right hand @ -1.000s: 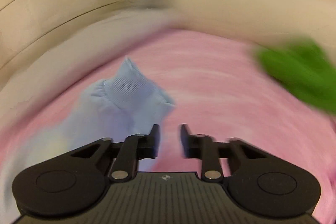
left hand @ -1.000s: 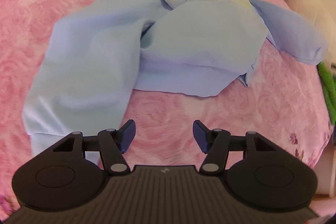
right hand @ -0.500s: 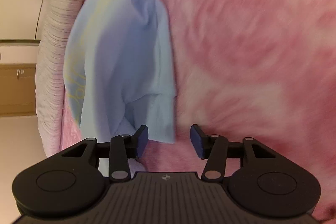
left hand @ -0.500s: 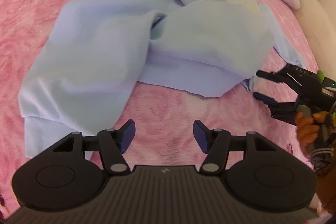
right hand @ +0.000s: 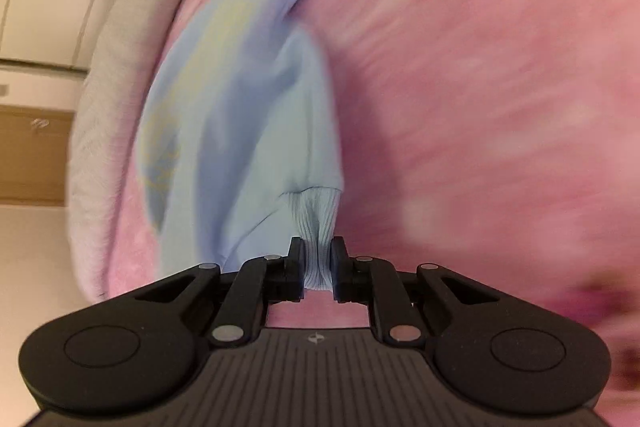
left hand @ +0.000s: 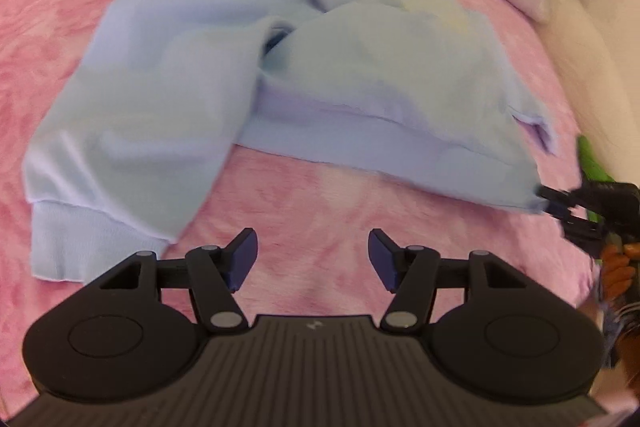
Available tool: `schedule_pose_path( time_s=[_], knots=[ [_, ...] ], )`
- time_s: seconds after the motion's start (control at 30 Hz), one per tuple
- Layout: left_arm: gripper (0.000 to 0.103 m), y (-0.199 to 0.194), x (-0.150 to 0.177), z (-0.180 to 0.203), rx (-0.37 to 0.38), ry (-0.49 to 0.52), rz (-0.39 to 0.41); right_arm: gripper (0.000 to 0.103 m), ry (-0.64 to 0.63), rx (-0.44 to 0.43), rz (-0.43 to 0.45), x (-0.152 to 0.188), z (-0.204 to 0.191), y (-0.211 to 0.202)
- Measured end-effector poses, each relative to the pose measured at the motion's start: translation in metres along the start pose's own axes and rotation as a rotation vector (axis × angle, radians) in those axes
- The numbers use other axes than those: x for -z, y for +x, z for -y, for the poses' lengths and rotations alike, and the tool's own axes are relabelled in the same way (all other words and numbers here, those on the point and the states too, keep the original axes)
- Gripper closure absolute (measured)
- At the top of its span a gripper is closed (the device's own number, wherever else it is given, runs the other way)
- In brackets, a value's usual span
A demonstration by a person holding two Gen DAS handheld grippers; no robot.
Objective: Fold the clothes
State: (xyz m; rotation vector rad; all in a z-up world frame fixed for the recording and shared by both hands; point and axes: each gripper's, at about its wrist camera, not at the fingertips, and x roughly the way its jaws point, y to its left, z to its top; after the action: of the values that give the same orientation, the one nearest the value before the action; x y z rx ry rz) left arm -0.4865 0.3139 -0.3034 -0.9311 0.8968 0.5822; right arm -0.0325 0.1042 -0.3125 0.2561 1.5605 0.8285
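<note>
Sweatshirt (left hand: 332,75) crumpled on pink blanket (left hand: 312,211). Right hand-held gripper (right hand: 318,259) pinches its ribbed cuff (right hand: 316,223); left hand-held gripper (left hand: 312,259) spread wide, holding nothing.

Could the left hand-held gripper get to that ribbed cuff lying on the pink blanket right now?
Probably yes. The left hand-held gripper is open and empty, and the ribbed cuff lies flat on the pink blanket just to its left, with nothing lying over it or between them.

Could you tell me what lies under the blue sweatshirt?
The sweatshirt lies crumpled on a pink blanket, which shows all around it. Whatever sits beneath its folds is covered. The right gripper pinches one ribbed cuff.
</note>
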Motion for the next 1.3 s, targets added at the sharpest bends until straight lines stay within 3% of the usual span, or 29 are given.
schedule_pose_path(
  time_s=[0.13,0.2,0.27,0.3,0.33,0.4,0.6,0.67,0.73,0.77,0.8,0.87,1.0,1.07,1.17,1.3],
  knots=[
    [0.047,0.014,0.000,0.009,0.015,0.032,-0.030,0.092,0.006,0.186,0.174,-0.017,0.041,-0.084],
    [0.044,0.024,0.001,0.014,0.030,0.019,-0.042,0.089,0.049,0.217,0.224,-0.029,0.062,-0.102],
    [0.043,0.035,0.002,0.019,0.057,-0.007,-0.057,0.079,0.092,0.202,0.172,-0.038,0.081,-0.098],
    [0.043,0.040,0.004,0.022,0.078,-0.017,-0.069,0.070,0.099,0.221,0.166,-0.040,0.084,-0.094],
    [0.043,0.046,0.007,0.025,0.096,-0.024,-0.080,0.069,0.094,0.245,0.168,-0.041,0.085,-0.087],
    [0.043,0.057,0.013,0.032,0.109,-0.035,-0.096,0.052,0.079,0.271,0.163,-0.043,0.084,-0.070],
    [0.043,0.076,0.024,0.036,0.079,-0.120,-0.009,0.045,0.105,0.206,0.205,-0.048,0.109,-0.054],
    [0.048,0.081,0.021,0.037,0.088,-0.152,0.027,0.045,0.115,0.159,0.209,-0.052,0.113,-0.046],
    [0.080,0.084,0.016,0.040,0.105,-0.164,0.034,0.045,0.099,0.118,0.187,-0.053,0.112,-0.030],
    [0.087,0.086,0.014,0.042,0.114,-0.164,0.031,0.049,0.067,0.131,0.179,-0.052,0.107,-0.024],
    [0.093,0.086,0.011,0.045,0.126,-0.164,0.031,0.068,0.021,0.165,0.180,-0.050,0.100,-0.020],
    [0.095,0.066,0.009,0.053,0.162,-0.153,0.072,0.090,-0.055,0.186,0.157,-0.048,0.086,-0.018],
    [0.099,-0.019,0.019,0.068,0.218,-0.080,0.161,0.092,-0.130,0.105,0.141,-0.041,0.061,-0.061],
    [0.099,-0.061,0.037,0.076,0.185,-0.037,0.170,0.093,-0.183,0.062,0.128,-0.032,0.047,-0.090],
    [0.098,-0.070,0.074,0.071,0.117,-0.091,0.091,0.093,-0.230,0.075,0.054,-0.011,0.040,-0.108],
    [0.093,-0.015,0.118,0.050,-0.077,-0.149,-0.080,0.088,-0.200,0.275,-0.123,0.020,0.069,-0.061]
  ],
)
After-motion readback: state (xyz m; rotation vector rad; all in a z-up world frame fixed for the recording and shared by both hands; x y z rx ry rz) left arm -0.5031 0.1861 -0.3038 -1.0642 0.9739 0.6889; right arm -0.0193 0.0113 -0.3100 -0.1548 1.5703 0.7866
